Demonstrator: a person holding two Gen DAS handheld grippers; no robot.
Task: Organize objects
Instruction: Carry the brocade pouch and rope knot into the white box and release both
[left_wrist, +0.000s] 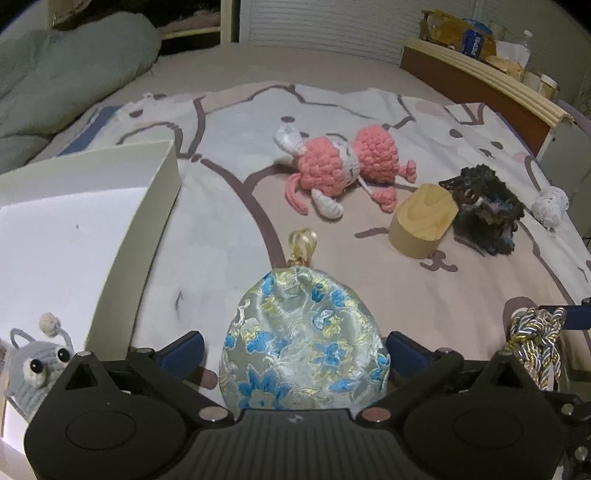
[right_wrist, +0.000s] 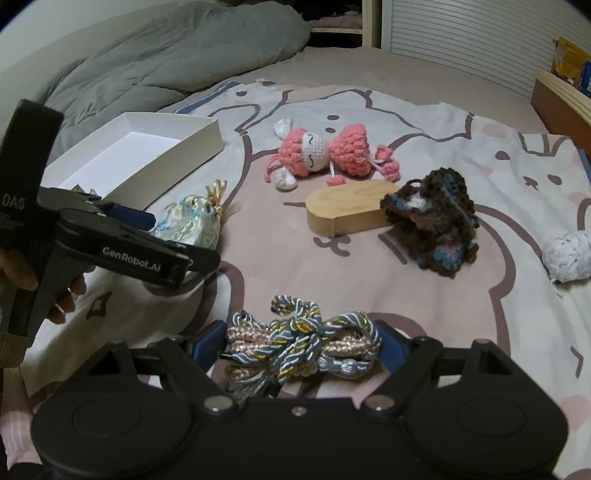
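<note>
The left gripper (left_wrist: 295, 345) stands wide apart around the brocade pouch (left_wrist: 303, 343), pads clear of it. The right gripper (right_wrist: 297, 341) is clamped on a knotted cord bundle (right_wrist: 299, 339) at bottom centre. The white box (right_wrist: 147, 155) sits upper left, the pink crochet doll (right_wrist: 317, 155) centre.

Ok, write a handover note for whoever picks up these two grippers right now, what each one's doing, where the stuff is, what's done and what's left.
Left hand-held gripper: open, astride the brocade pouch on the bedspread; pads seem clear of it.
Right hand-held gripper: shut on the bundle of twisted cord.
White box: left of the pouch, grey knitted toy at its near end.
Loose on the bedspread: pink crochet doll, wooden block, dark crochet toy, white yarn ball.
Left: probably box the cord, the pouch and the loose things.
</note>
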